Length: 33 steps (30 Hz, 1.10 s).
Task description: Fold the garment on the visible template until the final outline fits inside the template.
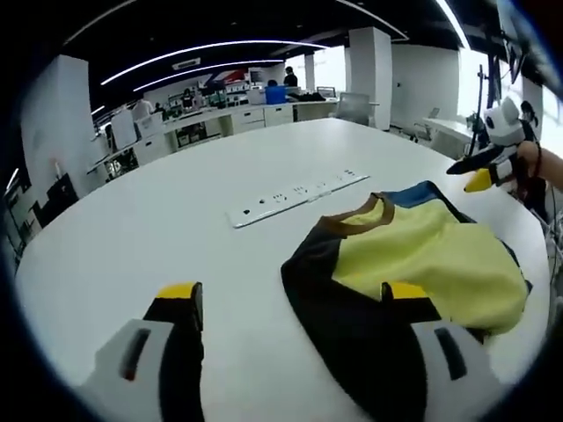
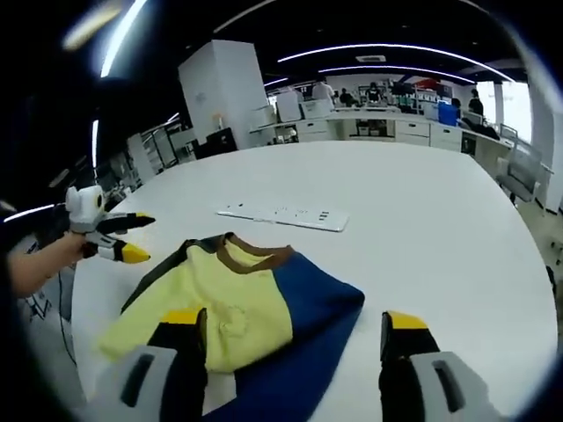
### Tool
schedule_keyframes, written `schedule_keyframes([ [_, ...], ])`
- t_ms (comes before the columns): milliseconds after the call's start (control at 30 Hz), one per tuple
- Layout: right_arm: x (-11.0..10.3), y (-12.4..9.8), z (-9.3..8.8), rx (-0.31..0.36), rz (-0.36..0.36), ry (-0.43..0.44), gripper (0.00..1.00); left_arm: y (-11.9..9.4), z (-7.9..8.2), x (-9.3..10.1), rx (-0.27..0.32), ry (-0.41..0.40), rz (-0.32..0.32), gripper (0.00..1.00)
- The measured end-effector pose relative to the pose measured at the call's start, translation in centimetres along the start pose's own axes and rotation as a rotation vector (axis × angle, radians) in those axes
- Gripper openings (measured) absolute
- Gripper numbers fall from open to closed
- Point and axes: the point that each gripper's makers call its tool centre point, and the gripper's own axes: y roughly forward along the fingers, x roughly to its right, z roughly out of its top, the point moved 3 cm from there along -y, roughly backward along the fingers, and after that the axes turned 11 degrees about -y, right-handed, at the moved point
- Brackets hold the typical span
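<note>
Soft, light yellow, navy and black cloth garment (image 2: 237, 321) lying rumpled on white round counter (image 1: 132, 229), best pinched at hem corners toward 6 o'clock; left claw (image 1: 290, 303) and right claw (image 2: 295, 330) both spread open, empty.

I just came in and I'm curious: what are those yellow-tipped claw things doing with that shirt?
A person holds a gripper in each hand over a white table. A yellow, black and blue garment lies loosely folded on it. The left gripper and the right gripper both hover with jaws open, holding nothing. A white power strip lies beyond the garment.
</note>
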Motion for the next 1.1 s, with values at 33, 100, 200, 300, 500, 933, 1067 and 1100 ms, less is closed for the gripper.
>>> schedule_keyframes([
  [33,-0.4,-0.2,-0.2,-0.004,0.011,-0.007,0.84,-0.3,-0.2,0.3,0.003,0.001,-0.008,0.85],
  [100,-1.0,-0.6,-0.3,-0.001,0.026,-0.015,0.87,-0.7,-0.3,0.5,0.017,-0.002,-0.019,0.88],
  [200,-1.8,-1.2,-0.5,0.000,0.048,-0.021,0.90,-1.4,-0.8,1.0,0.013,-0.005,-0.027,0.92],
  [300,-2.7,-1.8,-0.7,0.006,0.066,-0.032,0.93,-2.2,-1.3,1.4,0.010,-0.004,-0.032,0.94],
  [500,-5.0,-3.0,-1.6,-0.003,0.126,-0.067,0.98,-3.4,-2.0,2.5,0.020,-0.009,-0.054,0.99],
  [933,-8.8,-6.1,-5.0,-0.059,0.203,-0.145,0.99,-6.8,-3.1,5.0,0.038,0.033,-0.085,0.99],
  [1067,-9.9,-6.6,-6.3,-0.068,0.228,-0.138,0.99,-7.6,-3.9,5.7,0.028,0.050,-0.095,0.97],
  [1100,-10.1,-6.6,-6.6,-0.070,0.233,-0.135,0.99,-7.7,-4.1,5.9,0.027,0.051,-0.097,0.97],
])
